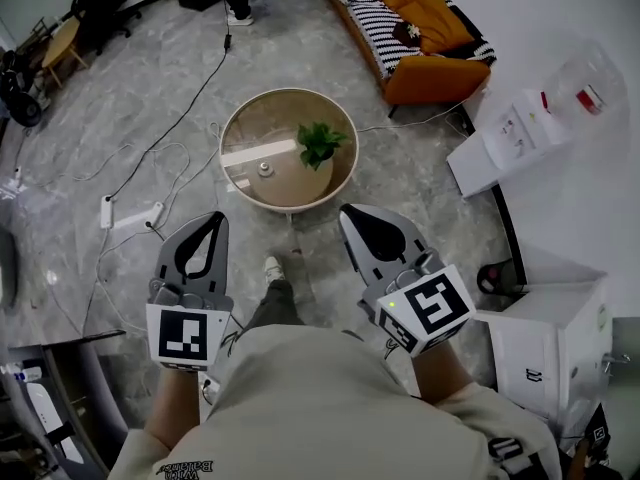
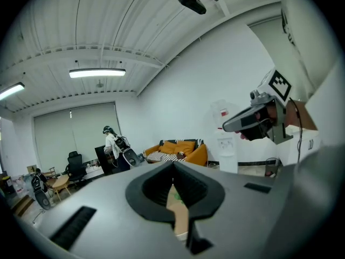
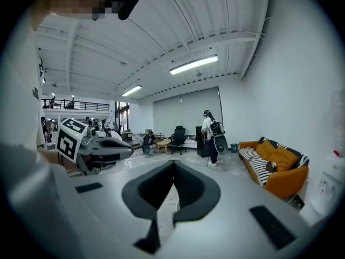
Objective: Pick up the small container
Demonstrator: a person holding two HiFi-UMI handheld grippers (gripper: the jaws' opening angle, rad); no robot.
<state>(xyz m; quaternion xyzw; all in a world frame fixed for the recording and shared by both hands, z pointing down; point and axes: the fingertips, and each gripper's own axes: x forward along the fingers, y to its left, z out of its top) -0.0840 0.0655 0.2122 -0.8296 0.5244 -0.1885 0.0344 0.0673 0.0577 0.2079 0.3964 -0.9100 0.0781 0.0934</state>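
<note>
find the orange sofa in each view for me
Head view: orange sofa at the top, right of centre.
Left gripper view: sofa near the centre.
Right gripper view: sofa at the right, below mid-height.
Shared landmark: the white water dispenser near it.

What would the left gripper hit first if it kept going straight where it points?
Nothing close: the shut left gripper points level across the room, seemingly above the low round table, so the orange sofa comes first, though depth is unclear.
</note>
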